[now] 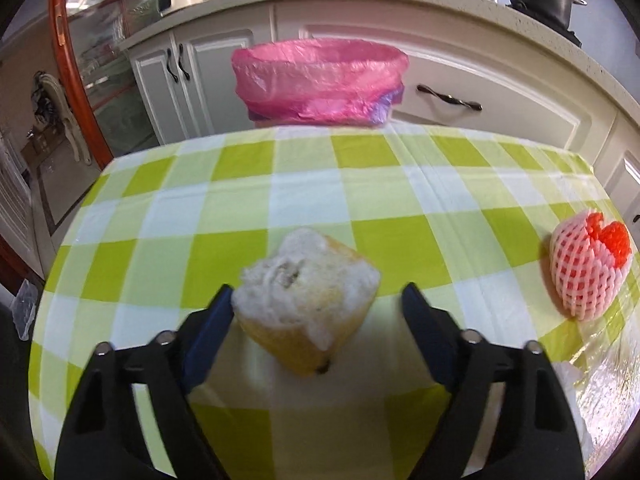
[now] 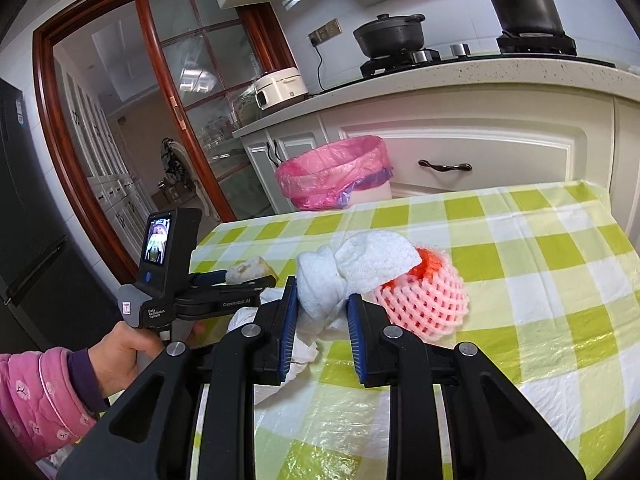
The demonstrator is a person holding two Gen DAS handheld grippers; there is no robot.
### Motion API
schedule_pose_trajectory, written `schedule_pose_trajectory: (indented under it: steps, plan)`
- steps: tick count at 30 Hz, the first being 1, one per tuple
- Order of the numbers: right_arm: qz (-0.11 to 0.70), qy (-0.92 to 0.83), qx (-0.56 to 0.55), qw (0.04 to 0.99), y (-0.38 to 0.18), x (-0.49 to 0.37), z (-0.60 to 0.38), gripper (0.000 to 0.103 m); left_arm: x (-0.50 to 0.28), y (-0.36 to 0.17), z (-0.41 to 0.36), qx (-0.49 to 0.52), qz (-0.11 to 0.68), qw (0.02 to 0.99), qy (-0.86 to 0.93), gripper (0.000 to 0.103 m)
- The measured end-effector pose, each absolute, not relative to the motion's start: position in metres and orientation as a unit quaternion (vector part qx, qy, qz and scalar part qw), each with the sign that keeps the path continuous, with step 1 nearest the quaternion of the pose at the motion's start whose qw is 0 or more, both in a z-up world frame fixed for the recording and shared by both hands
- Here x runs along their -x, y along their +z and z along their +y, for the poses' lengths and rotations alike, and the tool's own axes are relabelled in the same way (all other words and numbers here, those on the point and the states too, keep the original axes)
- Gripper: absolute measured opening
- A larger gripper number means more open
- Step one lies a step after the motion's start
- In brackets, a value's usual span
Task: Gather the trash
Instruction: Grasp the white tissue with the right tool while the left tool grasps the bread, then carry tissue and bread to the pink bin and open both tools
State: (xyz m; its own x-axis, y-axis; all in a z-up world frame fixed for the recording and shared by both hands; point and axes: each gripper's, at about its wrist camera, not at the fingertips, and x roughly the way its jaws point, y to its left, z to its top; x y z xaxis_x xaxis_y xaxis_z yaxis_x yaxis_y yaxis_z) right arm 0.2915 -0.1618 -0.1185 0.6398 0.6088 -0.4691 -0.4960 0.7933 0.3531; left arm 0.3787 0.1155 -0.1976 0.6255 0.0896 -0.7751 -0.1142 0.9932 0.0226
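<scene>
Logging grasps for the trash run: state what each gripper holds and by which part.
Right gripper pinches the white tissue wad at its lower twisted end. Left gripper is open around the peel chunk, not clamping it.

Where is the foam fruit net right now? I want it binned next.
The foam fruit net lies on the checkered table, at the right edge of the left wrist view. It sits just beyond the crumpled tissue.

peel (image 1: 306,300) on table (image 1: 168,216), bin (image 1: 320,80) behind

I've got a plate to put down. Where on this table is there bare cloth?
The far half of the checked tablecloth, between the peel chunk and the pink-lined bin, lies bare. The near right corner is crowded: foam fruit net, crumpled tissue, both claws.
</scene>
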Motion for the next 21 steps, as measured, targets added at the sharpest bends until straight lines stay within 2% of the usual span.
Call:
schedule_pose_trajectory:
  steps: [2, 4, 6, 14, 21]
  plan:
    - [0.293, 0.306, -0.097, 0.901, -0.118, -0.290, -0.164, 0.024, -0.375, -0.199, 0.114, 0.019, 0.428, 0.902, 0.054, 0.067]
    - [0.292, 0.304, -0.098, 0.901, -0.117, -0.289, -0.165, 0.024, -0.372, -0.201, 0.111, 0.021, 0.428, 0.902, 0.049, 0.054]
    - [0.293, 0.304, -0.100, 0.901, -0.117, -0.288, -0.164, 0.024, -0.368, -0.200, 0.108, 0.019, 0.425, 0.904, 0.046, 0.051]
    - [0.284, 0.312, -0.088, 0.902, -0.106, -0.275, -0.156, 0.024, -0.343, -0.181, 0.109, 0.027, 0.392, 0.918, 0.052, 0.047]
    - [0.277, 0.317, -0.083, 0.903, -0.097, -0.263, -0.146, 0.024, -0.288, -0.136, 0.097, 0.009, 0.324, 0.943, 0.073, 0.047]
